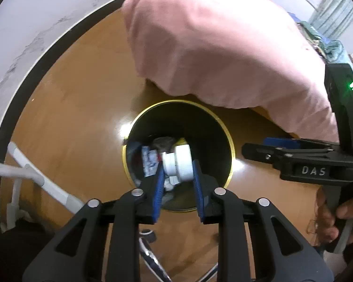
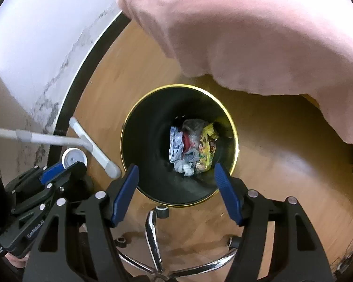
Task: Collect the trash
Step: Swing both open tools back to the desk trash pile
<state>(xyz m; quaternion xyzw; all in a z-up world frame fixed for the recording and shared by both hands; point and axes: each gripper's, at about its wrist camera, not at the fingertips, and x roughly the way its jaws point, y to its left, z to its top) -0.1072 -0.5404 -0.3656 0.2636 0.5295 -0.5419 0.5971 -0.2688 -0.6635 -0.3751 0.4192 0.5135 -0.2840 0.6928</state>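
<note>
The left gripper was clamped on a white bottle, its blue pads pressing the ribbed cap and neck from both sides. It held the bottle directly above the mouth of a black bin with a gold rim, which stood on a wooden floor.

In the right wrist view, the right gripper hung over the same bin with its jaws spread wide and nothing between them; one pad sat near the rim at 7 o'clock, the other at 5 o'clock. At the bottom of the bin lay crumpled trash: a yellow wrapper toward 3 o'clock, blue-and-white paper toward 9 o'clock, and a grey wad at 12 o'clock.

From the left wrist view, the right gripper appeared at 3 o'clock of the bin, just beside the rim, with a hand wrapped round its handle. From the right wrist view, the left gripper sat at 8 o'clock, the bottle's round white base showing at its tip.

A pink cloth draped over the top of both views at 12 o'clock. A white mop-like pole lay near the bin at 9 o'clock, and a chrome chair base spread out at 6 o'clock.
</note>
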